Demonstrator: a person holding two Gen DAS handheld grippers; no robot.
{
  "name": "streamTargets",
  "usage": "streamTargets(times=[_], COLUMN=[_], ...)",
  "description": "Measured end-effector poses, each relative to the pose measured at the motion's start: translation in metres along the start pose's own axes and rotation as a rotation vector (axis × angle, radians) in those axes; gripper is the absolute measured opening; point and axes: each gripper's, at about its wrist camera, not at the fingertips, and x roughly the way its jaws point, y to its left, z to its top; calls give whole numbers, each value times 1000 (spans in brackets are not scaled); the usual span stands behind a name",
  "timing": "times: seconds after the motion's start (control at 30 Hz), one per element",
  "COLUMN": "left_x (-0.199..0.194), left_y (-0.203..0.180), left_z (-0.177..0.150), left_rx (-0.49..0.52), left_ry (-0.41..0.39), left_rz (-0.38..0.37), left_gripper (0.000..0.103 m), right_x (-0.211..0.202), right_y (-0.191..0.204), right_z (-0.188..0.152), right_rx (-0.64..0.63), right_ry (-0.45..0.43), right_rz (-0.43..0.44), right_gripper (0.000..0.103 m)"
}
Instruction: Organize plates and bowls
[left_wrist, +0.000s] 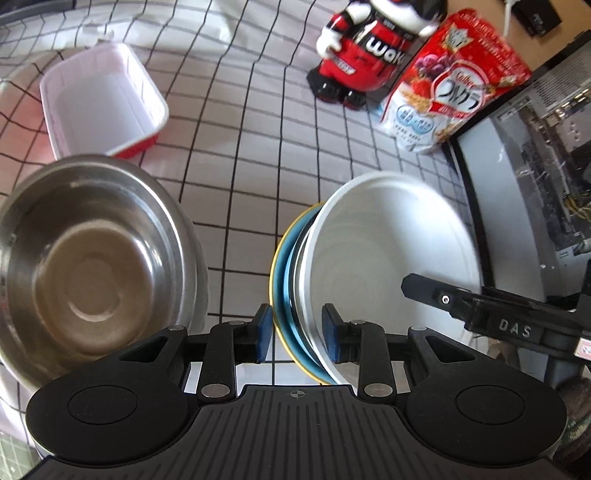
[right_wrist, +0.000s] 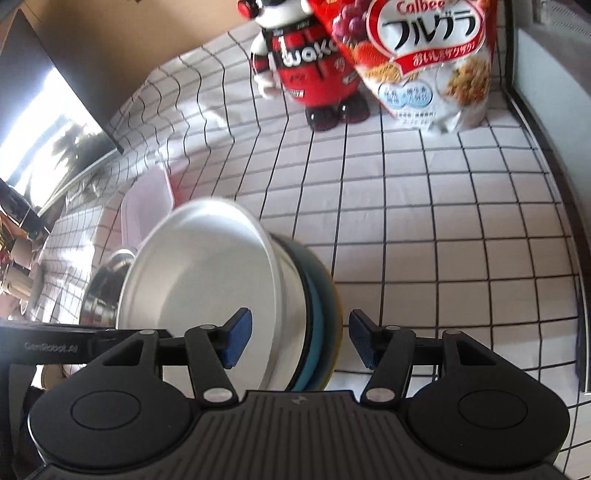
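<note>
Stack: white round bowl (left_wrist: 391, 258) nested w/ a teal-blue plate (left_wrist: 291, 280) and a yellow-rimmed plate (left_wrist: 275, 273) behind it; all smooth, glossy, circular.
Stack pose: tipped up on edge, off the cloth; bowl's open face toward right side of left-wrist view, plates' backs toward left. Long axis of rims roughly up-down in both views.
Left gripper (left_wrist: 295, 332): blue ribbed pads either side of stack's lower rim, left pad at the yellow edge, right pad inside the bowl; pinching the stack, as far as visible.
Right gripper (right_wrist: 301, 341): jaws spread partway around same stack, left pad in front of bowl's inside, right pad clear of yellow rim w/ a gap; grip can't be confirmed.
Steel bowl (left_wrist: 92, 266): brushed stainless, round, deep, upright on cloth, left of stack, apart from it.
Tub (left_wrist: 99, 99): rectangular plastic tub, white inside, red outside, rounded corners; beyond steel bowl.
Cereal bag (right_wrist: 424, 59): red-white glossy pouch, standing at far side.
Figure (right_wrist: 306, 62): red-black-white mascot figure, shiny, upright, just beside bag.
Surface: white cloth w/ black grid lines (right_wrist: 443, 221), wrinkled toward far left.
Room: dark-framed glass panel (left_wrist: 517, 184) at right edge; bright screen or window at left of right-wrist view, too blurred to tell.
</note>
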Motion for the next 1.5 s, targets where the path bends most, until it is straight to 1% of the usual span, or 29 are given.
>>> streamTargets(times=[0.13, 0.23, 0.4, 0.43, 0.47, 0.53, 0.6, 0.67, 0.8, 0.93, 1.1, 1.13, 1.4, 1.5], left_x=[-13, -21, -34, -36, -37, -39, -40, -38, -33, -27, -24, -23, -20, -14], left_y=[5, 11, 13, 13, 13, 11, 4, -2, -6, -9, -6, -6, -13, -18], left_z=[2, 5, 7, 6, 4, -1, -6, -9, -11, -9, -10, -9, -7, -9], left_rx=[-16, -32, -28, -26, -22, 2, 42, 74, 97, 103, 102, 109, 159, 184], left_ry=[-38, -65, -169, -193, -216, -273, -310, -316, -307, -293, -285, -283, -266, -252], left_rz=[-18, -45, -88, -111, -131, -151, -142, -130, -113, -94, -89, -80, -65, -35], left_gripper=[32, 32, 31, 28, 21, 17, 17, 16, 15, 14, 13, 11, 11, 11], right_x=[2, 4, -4, -5, -5, -3, 0, 1, 4, 6, 12, 13, 20, 23], right_y=[3, 7, 16, 18, 19, 20, 21, 24, 23, 17, 11, 10, 11, 12], right_z=[1, 1, 3, 3, 2, 0, -3, -6, -9, -9, -8, -7, -11, -10], right_rx=[5, 2, -29, -32, -34, -33, -35, -54, -64, -51, -40, -39, -63, -62], right_ry=[1, -1, -54, -58, -59, -55, -55, -66, -65, -67, -62, -61, -75, -74], right_rz=[-12, -19, -46, -44, -38, -27, -34, -58, -69, -78, -86, -82, -46, -32], right_gripper=[58, 59, 58, 59, 59, 59, 60, 61, 61, 61, 62, 62, 63, 63])
